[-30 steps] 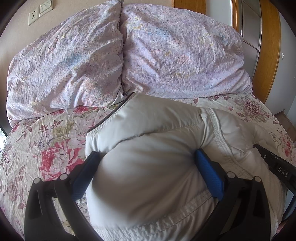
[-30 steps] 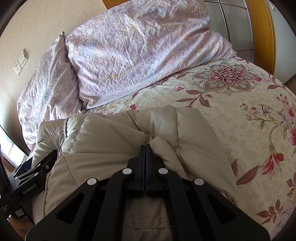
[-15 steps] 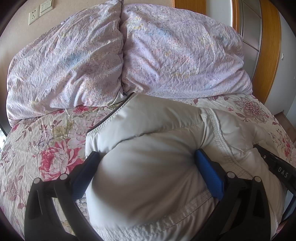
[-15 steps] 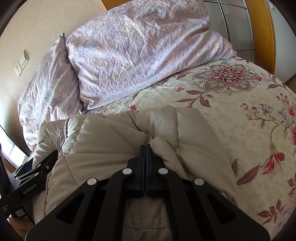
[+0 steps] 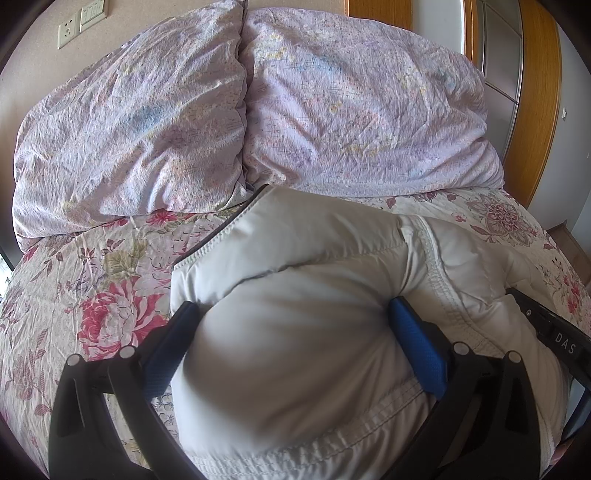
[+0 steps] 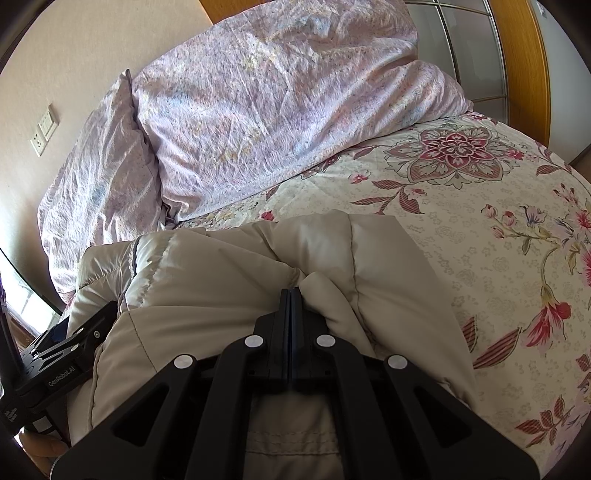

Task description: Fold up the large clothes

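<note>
A pale beige puffer jacket [image 5: 303, 350] lies bunched on the flowered bedspread [image 5: 96, 295], just in front of the pillows. My left gripper [image 5: 291, 317] stands wide around a thick bulge of it, and both blue pads [image 5: 413, 339] dent the padding. In the right wrist view the jacket [image 6: 207, 288] puckers at the tips of my right gripper [image 6: 290, 291], whose jaws are pressed together on a pinched fold. Each gripper shows at the edge of the other's view: the right one [image 5: 554, 332] and the left one [image 6: 74, 343], held by a hand at the bottom corner.
Two lilac pillows [image 5: 129, 129] [image 5: 362, 118] lean on the wall at the head of the bed. A wall socket [image 5: 68, 31] sits above them. A wooden-framed wardrobe [image 5: 535, 92] stands to the right. Open bedspread [image 6: 480, 240] stretches right of the jacket.
</note>
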### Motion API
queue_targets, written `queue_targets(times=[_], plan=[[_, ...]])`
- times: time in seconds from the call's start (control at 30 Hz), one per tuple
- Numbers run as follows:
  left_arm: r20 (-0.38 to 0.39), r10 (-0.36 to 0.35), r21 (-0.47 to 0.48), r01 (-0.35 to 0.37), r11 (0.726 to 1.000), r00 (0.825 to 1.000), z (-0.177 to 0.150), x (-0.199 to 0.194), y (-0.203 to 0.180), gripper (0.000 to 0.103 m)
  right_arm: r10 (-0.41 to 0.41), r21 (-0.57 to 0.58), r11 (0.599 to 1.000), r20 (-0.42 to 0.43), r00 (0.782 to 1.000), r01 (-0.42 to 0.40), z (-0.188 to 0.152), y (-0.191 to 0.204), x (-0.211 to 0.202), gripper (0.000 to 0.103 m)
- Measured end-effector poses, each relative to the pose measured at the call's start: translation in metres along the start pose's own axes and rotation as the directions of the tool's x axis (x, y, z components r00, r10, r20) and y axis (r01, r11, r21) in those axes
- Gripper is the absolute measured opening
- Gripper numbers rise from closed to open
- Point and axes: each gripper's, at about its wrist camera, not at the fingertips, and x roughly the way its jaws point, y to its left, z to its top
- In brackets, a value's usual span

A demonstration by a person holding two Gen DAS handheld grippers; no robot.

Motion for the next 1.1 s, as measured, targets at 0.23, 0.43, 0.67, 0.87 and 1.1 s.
queue_targets(times=[0.23, 0.43, 0.67, 0.87, 1.1], plan=[[0.002, -0.009, -0.01, 0.009, 1.0, 1.0, 0.0, -0.001, 0.002, 0.101, 0.023, 0.018, 1.0, 0.008, 1.0, -0.023, 0.0, -0.002, 0.0, 0.0], [0.013, -0.031, -0.031, 0.031, 0.999, 0.999, 0.002, -0.006, 0.005, 0.101, 0.04, 0.027, 0.999, 0.007, 0.999, -0.04, 0.0, -0.004, -0.002, 0.0], [0.006, -0.079, -0.126, 0.079, 0.989, 0.997, 0.001, -0.033, 0.029, 0.101, 0.038, -0.018, 0.999, -0.051, 0.998, -0.039, 0.011, 0.003, -0.018, 0.002], [-0.003, -0.181, -0.209, 0.176, 0.962, 0.984, -0.018, -0.066, 0.069, 0.101, 0.071, -0.031, 0.997, -0.024, 0.997, -0.072, 0.022, -0.004, -0.072, 0.092], [-0.087, -0.347, -0.306, 0.307, 0.901, 0.934, -0.037, -0.069, 0.092, 0.101, 0.179, 0.135, 0.978, -0.18, 0.967, -0.156, 0.035, -0.051, -0.082, 0.098]])
